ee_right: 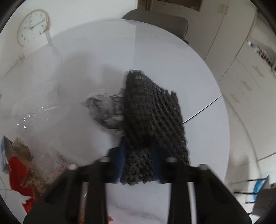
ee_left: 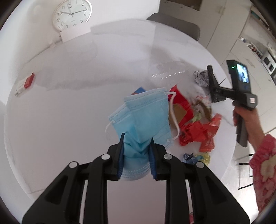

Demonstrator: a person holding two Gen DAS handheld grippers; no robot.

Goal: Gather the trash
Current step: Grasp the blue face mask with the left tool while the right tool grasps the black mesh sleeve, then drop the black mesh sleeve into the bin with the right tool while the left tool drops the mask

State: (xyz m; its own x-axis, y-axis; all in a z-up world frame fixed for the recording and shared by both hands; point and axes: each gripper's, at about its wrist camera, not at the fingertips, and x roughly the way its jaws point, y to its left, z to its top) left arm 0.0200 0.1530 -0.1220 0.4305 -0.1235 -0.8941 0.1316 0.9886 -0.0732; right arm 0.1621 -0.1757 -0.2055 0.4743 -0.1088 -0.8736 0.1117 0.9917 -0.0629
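My left gripper (ee_left: 137, 140) is shut on a light blue face mask (ee_left: 146, 110), pinched near its lower edge, and holds it over the round white table (ee_left: 69, 112). Just right of the mask lies a heap of red and brown wrappers (ee_left: 198, 131). My right gripper (ee_right: 138, 151) is shut on a black foam net sleeve (ee_right: 151, 110), which sticks out ahead of the blue pads. A crumpled grey paper ball (ee_right: 105, 110) lies on the table just left of the net. The left wrist view shows a hand (ee_left: 245, 117) carrying that gripper at the table's right side.
A clear plastic bag (ee_left: 165, 72) lies behind the trash heap. A small red box (ee_left: 28, 81) sits at the table's far left edge. A wall clock (ee_left: 72, 13) leans at the back, and a grey chair (ee_left: 174, 24) stands behind the table. Small crumpled blue and yellow scraps (ee_left: 198, 157) lie near the front.
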